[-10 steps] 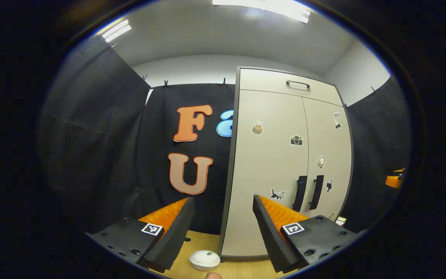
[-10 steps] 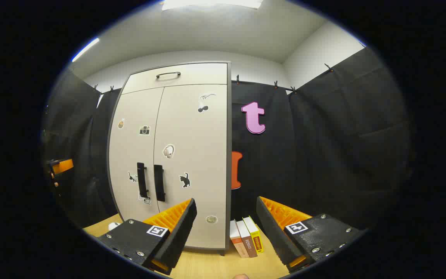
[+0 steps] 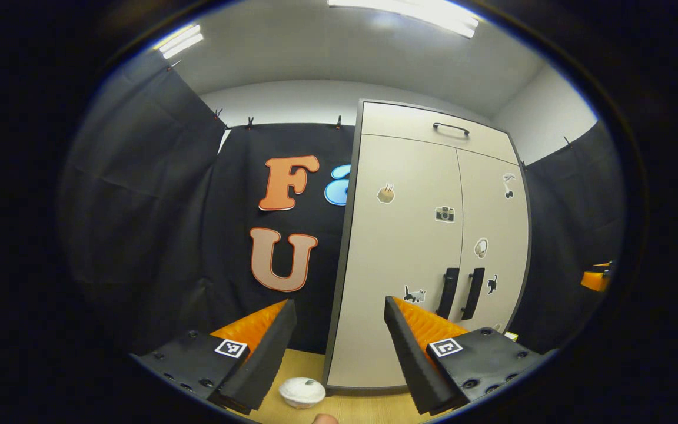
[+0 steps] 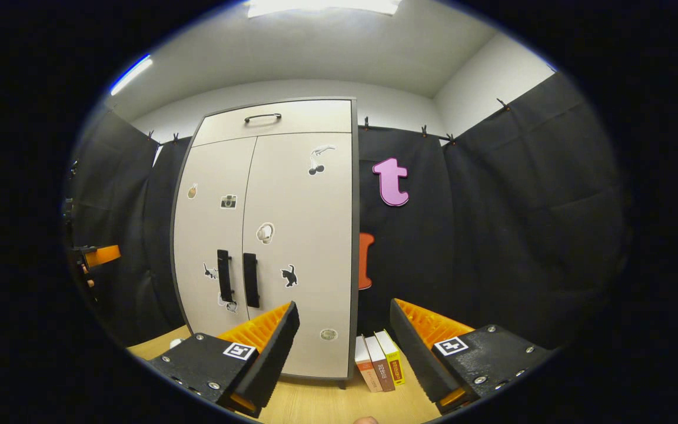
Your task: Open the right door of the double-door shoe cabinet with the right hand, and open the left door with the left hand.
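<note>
Shoe cabinet (image 4: 292,235) upright at worktop (image 4: 327,406) rear, both doors closed. Right hand-held gripper (image 4: 344,344) & left hand-held gripper (image 3: 339,344) both jaws apart, empty, well short. Doors prob rigid, light, hinged; grab right handle (image 4: 250,280), left handle (image 3: 448,284) mid-bar, pull along arc.

The beige cabinet (image 4: 292,235) stands upright, both stickered doors shut, two black vertical handles (image 4: 237,274) flanking the centre seam.

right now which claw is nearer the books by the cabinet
Right. The right claw hangs just in front of the books at the cabinet's right side; the left claw is off its left side, by a white bowl.
</note>
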### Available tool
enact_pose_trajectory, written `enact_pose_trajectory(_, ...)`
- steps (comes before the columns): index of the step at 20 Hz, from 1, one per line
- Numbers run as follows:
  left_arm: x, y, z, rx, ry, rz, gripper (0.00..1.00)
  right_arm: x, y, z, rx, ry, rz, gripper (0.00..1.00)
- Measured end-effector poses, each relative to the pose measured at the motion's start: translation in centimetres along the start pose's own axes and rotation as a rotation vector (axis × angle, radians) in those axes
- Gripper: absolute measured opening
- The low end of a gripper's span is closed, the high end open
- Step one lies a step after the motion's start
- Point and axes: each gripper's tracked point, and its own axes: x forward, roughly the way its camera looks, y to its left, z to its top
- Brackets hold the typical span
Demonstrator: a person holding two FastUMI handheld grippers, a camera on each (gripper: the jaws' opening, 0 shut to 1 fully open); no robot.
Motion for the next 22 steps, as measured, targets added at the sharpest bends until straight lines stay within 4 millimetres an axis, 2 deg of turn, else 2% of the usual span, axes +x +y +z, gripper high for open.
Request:
enact_pose_trajectory(7,-0.1,-0.4,0.4,-0.004,-0.006,-0.018,0.95,-0.4,0.0,0.1,0.002,0.005,0.006,0.94)
enact_pose_trajectory(12,-0.1,0.0,0.3,0.007,-0.002,-0.010,0.96,-0.6,0.2,0.1,-0.001,0.003,0.010,0.94)
enact_pose_trajectory(18,0.0,0.3,-0.7,0.017,0.016,-0.003,0.96,0.1,0.5,-0.5,0.028,0.004,0.017,0.94)
enact_pose_trajectory(22,0.0,0.4,-1.6,0.036,0.040,-0.001,0.96,0.6,1.8,-1.4,0.038,0.018,0.035,0.94)
